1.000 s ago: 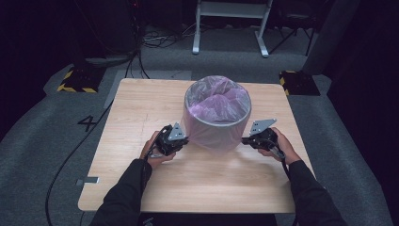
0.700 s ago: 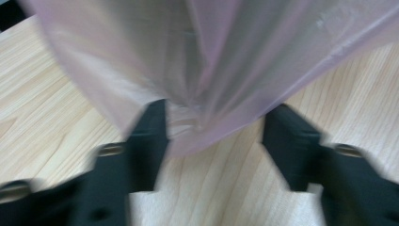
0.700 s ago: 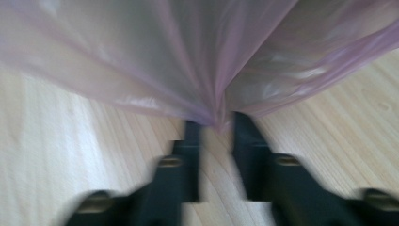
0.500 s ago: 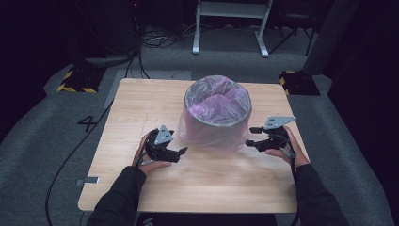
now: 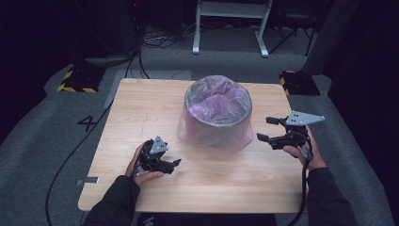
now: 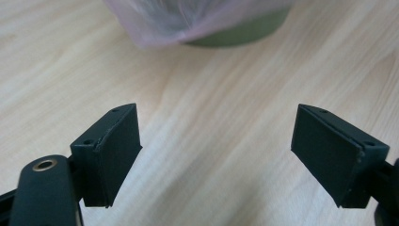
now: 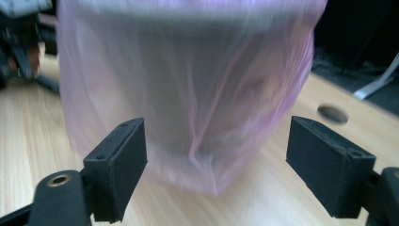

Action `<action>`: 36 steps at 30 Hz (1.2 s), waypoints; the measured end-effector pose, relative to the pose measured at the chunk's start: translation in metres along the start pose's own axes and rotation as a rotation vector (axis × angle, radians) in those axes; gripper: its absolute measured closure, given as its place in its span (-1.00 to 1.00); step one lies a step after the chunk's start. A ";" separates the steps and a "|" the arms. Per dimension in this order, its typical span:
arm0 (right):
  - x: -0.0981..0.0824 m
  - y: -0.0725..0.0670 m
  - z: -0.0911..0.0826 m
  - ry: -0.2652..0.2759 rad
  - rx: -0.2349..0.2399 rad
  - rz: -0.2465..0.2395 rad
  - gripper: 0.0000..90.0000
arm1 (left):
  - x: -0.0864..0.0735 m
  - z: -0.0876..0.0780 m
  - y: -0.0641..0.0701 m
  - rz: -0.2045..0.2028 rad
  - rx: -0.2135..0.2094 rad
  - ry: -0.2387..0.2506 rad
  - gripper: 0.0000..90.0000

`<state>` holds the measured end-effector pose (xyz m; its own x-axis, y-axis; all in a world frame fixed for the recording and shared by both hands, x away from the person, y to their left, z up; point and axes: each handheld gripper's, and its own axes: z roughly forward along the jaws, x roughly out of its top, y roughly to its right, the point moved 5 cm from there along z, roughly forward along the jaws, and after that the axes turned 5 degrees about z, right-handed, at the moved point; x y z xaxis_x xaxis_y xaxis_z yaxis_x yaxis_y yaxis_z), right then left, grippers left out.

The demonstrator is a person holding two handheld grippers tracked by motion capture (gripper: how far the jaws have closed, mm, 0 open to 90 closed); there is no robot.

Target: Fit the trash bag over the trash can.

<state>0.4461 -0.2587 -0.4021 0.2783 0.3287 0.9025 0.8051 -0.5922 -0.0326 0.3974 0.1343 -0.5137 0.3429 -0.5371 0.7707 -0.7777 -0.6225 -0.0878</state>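
A round bin lined with a pink plastic bag stood near the middle of the wooden table, the bag's skirt draped over the rim and down the outside wall. The left gripper lay low on the tabletop, short of the bin, jaws spread and empty. The right gripper hung beside the bag, its jaws having just opened wide, nothing between them.
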 end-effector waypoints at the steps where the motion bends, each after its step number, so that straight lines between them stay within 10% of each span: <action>1: 0.004 -0.001 -0.001 0.007 -0.003 -0.002 -0.55 | -0.003 0.001 0.003 0.003 -0.009 -0.016 -0.65; 11: 0.043 -0.001 -0.001 0.054 -0.061 -0.038 -0.55 | -0.022 0.007 0.012 0.013 -0.039 -0.088 -0.65; 36: 0.104 -0.013 0.045 0.034 -0.063 -0.088 -0.55 | -0.025 0.008 0.012 0.004 -0.048 -0.090 -0.66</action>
<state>0.4880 -0.1834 -0.3276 0.1887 0.3568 0.9149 0.7909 -0.6075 0.0738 0.3839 0.1359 -0.5387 0.3841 -0.5896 0.7105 -0.8029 -0.5933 -0.0583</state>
